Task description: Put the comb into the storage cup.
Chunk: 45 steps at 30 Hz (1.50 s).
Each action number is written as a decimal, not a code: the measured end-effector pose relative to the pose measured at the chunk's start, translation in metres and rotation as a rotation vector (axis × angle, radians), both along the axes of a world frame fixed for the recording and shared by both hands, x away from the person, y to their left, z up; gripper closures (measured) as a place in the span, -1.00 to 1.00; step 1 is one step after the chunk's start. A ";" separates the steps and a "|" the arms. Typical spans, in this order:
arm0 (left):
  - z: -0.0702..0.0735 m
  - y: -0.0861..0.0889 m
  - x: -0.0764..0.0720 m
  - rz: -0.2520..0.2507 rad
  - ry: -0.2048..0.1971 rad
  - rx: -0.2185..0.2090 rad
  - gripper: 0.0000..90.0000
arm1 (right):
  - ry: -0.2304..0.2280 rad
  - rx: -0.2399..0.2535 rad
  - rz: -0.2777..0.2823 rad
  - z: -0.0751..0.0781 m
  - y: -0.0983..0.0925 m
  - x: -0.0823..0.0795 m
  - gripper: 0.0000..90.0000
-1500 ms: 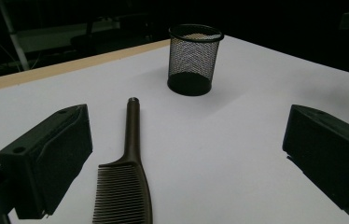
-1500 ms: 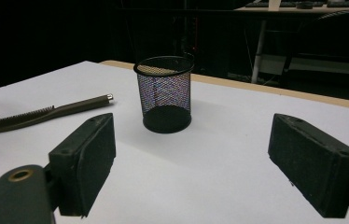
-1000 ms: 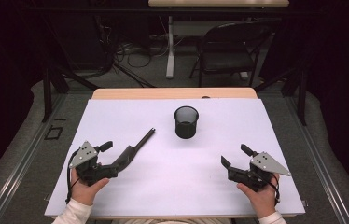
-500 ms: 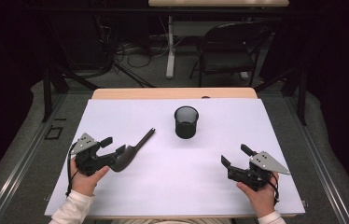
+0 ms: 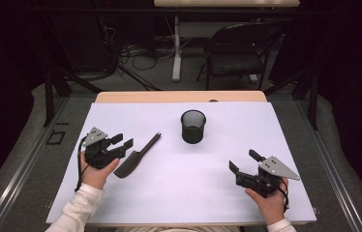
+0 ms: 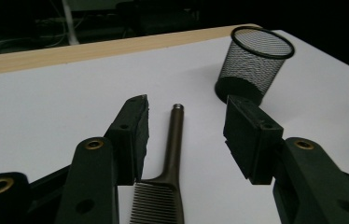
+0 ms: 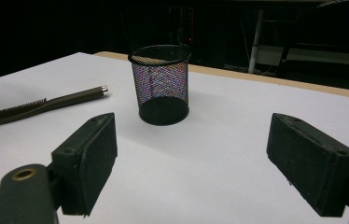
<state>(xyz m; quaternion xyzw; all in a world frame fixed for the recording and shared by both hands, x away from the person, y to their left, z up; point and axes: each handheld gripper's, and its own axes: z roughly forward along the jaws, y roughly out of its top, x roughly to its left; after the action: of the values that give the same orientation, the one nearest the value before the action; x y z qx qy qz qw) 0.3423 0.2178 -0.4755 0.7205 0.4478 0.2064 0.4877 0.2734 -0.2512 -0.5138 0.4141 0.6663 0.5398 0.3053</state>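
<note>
Claw (image 5: 123,142) on left, low and level, narrowing round comb (image 6: 170,154) w/o touching; right claw (image 5: 244,162) spread.

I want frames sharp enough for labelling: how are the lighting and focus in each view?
High view: the white table is evenly lit and sharp, the room behind dark. Left gripper view: the comb and near jaws are slightly soft, the mesh cup crisper. Right gripper view: the cup casts a faint shadow and its mesh shows coloured shimmer.

A dark comb (image 5: 135,158) lies flat on the white table, its slim handle pointing toward the mesh cup (image 5: 193,126).
</note>
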 end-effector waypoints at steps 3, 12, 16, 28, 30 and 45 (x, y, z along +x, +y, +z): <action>0.000 -0.003 0.006 0.017 0.002 0.014 0.13 | 0.001 0.000 -0.001 0.000 -0.001 0.000 -0.64; -0.002 -0.008 0.023 0.031 0.034 0.016 0.33 | 0.004 0.003 -0.002 -0.001 -0.001 0.001 -0.64; -0.002 -0.011 0.030 0.051 0.045 0.021 0.42 | 0.008 0.003 -0.001 -0.001 0.000 0.001 -0.63; -0.009 -0.018 0.048 0.081 0.100 0.015 0.69 | 0.014 0.003 -0.004 -0.002 -0.002 0.002 -0.63; -0.011 -0.022 0.052 0.086 0.109 0.020 0.73 | 0.013 0.007 -0.007 -0.003 -0.002 0.003 -0.62; -0.024 -0.040 0.072 0.110 0.140 0.047 1.00 | 0.014 -0.002 -0.007 -0.003 -0.004 0.003 -0.61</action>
<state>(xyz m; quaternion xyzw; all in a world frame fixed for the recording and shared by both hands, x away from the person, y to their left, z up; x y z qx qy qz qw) 0.4141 0.1778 -0.4994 0.7186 0.5147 0.1925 0.4262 0.2767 -0.2552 -0.5168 0.4197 0.6674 0.5354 0.3030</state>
